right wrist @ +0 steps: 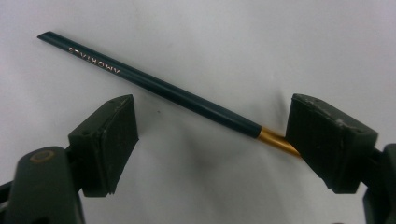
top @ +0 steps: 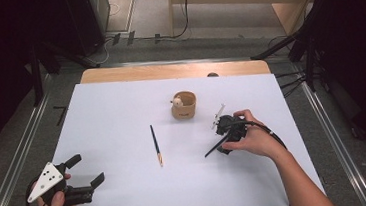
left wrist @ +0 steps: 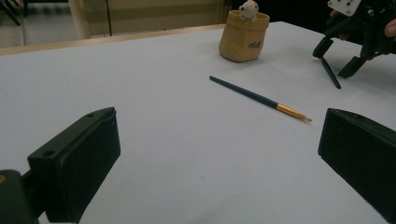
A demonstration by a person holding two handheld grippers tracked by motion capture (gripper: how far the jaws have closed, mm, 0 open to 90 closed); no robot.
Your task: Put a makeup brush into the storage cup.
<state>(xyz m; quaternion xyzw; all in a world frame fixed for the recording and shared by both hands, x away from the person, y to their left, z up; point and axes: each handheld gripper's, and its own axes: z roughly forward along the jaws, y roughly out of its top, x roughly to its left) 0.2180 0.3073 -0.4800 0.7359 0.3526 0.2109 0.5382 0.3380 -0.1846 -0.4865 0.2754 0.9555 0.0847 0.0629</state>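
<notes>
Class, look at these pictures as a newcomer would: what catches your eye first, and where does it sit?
Two dark paintbrushes stand out on the white table: one paintbrush lies alone at the centre, the other brush lies between the open jaws of the right tool. Behind them stands a tan pot with a small figure peeking out. The left tool waits open at the near left corner.

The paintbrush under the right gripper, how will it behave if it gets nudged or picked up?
The paintbrush looks thin, round and straight, so it probably stays stiff and feels light. Its handle seems smooth, so it may roll on the white table or slip between the open right gripper's pads.
</notes>
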